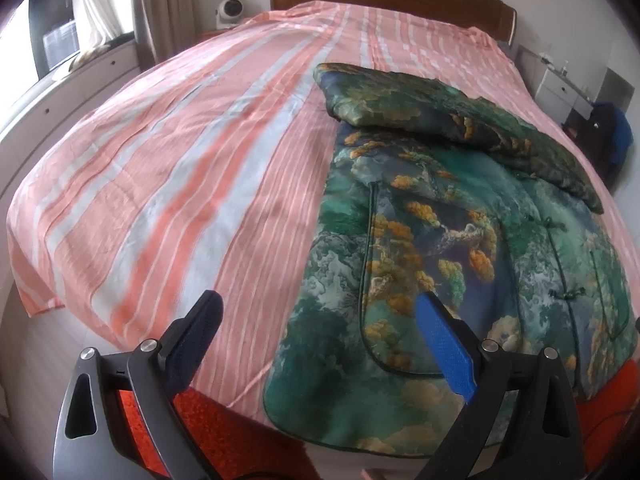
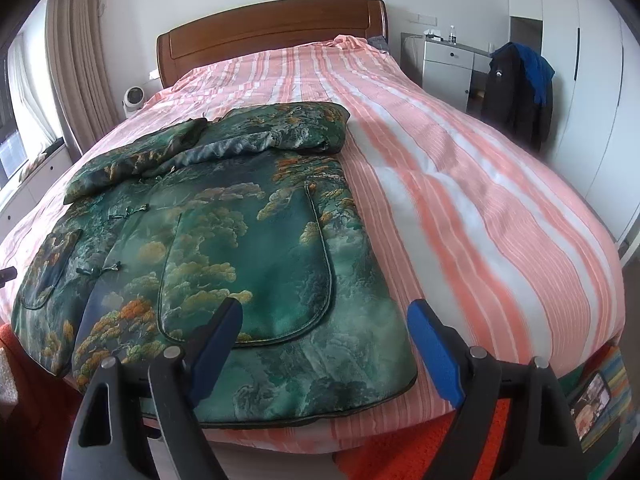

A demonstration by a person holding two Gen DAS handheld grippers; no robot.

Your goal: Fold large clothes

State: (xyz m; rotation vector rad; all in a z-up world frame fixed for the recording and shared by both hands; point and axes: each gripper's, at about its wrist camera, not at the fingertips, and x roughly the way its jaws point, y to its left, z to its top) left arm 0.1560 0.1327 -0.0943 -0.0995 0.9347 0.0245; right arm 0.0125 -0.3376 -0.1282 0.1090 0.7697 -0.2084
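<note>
Both claws hang over the foot of the bed (image 2: 500, 184), spread wide and pinching nothing. The green jacket (image 2: 248, 248) lies flat, sleeves crossed over its chest, its long axis running from 6 up to 12 o'clock toward the headboard. From the left claw (image 1: 320, 340) its hem corner sits just ahead at 1 o'clock; from the right claw (image 2: 326, 344) the other corner lies at 12, about equally near.

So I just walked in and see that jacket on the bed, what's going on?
A person is folding the green jacket on the striped bed. Both sleeves are already folded across its top. The left gripper and right gripper are open near the hem, holding nothing.
</note>
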